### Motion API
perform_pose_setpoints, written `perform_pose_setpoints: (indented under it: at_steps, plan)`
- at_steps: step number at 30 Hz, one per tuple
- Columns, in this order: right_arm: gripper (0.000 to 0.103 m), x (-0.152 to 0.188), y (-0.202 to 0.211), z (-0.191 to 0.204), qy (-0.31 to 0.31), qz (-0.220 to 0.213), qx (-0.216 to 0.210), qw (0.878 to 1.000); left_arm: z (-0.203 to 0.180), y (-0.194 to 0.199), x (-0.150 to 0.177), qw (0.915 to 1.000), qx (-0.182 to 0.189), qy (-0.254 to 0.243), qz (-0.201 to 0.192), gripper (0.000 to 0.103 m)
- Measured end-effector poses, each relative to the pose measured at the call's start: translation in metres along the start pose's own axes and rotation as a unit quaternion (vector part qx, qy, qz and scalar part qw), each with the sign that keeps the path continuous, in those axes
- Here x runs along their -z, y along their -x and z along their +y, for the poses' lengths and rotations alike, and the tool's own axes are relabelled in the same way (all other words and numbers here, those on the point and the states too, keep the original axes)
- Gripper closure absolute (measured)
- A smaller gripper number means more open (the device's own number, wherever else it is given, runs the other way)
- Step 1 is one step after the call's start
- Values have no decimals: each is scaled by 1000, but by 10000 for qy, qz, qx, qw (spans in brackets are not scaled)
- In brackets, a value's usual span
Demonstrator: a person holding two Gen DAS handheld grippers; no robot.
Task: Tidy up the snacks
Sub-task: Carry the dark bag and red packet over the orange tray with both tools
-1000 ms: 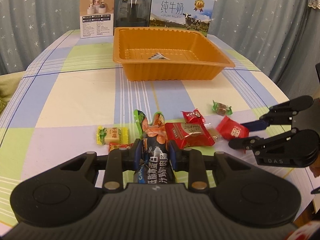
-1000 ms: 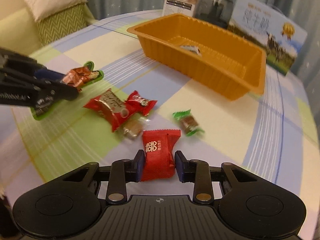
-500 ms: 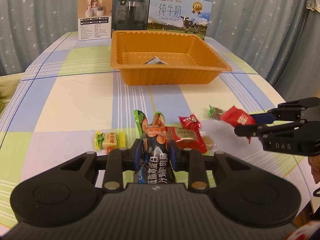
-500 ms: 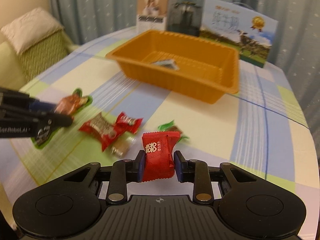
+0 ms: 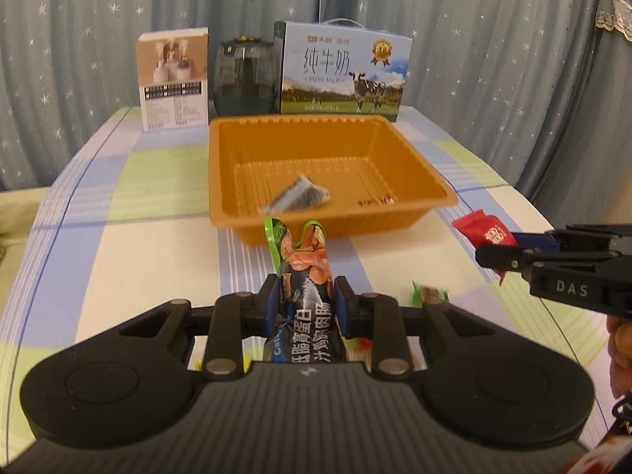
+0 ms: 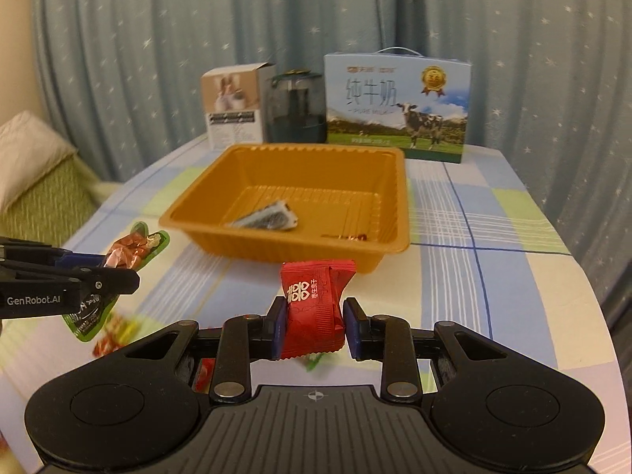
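Snacks are mostly unsorted: orange tray [image 5: 430, 191] holds one packet [image 5: 298, 198]; my left gripper [image 5: 305, 303] pinches a green pouch [image 5: 302, 272], right gripper [image 6: 312, 326] a red candy [image 6: 314, 308], near the tray; loose ones remain.

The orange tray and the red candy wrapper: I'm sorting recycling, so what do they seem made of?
The orange tray looks like thin moulded plastic: glossy, with ribbed walls and floor. The red candy wrapper looks like printed plastic film, shiny and creased with crimped ends; a foil lining cannot be ruled out.
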State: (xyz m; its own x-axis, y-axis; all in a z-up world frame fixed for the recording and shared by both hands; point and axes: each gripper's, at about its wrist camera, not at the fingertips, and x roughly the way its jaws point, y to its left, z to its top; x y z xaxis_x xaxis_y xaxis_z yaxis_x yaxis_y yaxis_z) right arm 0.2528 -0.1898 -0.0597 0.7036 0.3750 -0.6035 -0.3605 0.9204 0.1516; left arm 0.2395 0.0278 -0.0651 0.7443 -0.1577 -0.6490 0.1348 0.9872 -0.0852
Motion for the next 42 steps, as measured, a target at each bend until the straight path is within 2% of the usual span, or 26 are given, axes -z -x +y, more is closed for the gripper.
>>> perform_pose_setpoints:
  at_steps: [15, 26, 42]
  plan:
    - [72, -39, -18, 5, -324, -314, 110, 9989, 7, -31, -56, 9997, -67, -84, -240, 77]
    - [72, -62, -49, -11, -615, -365, 266, 9971, 9, -62, -83, 9994, -137, -188, -274, 77]
    - [72, -82, -95, -6, -704, -314, 303, 9966, 23, -96, -96, 9997, -180, -50, -174, 77]
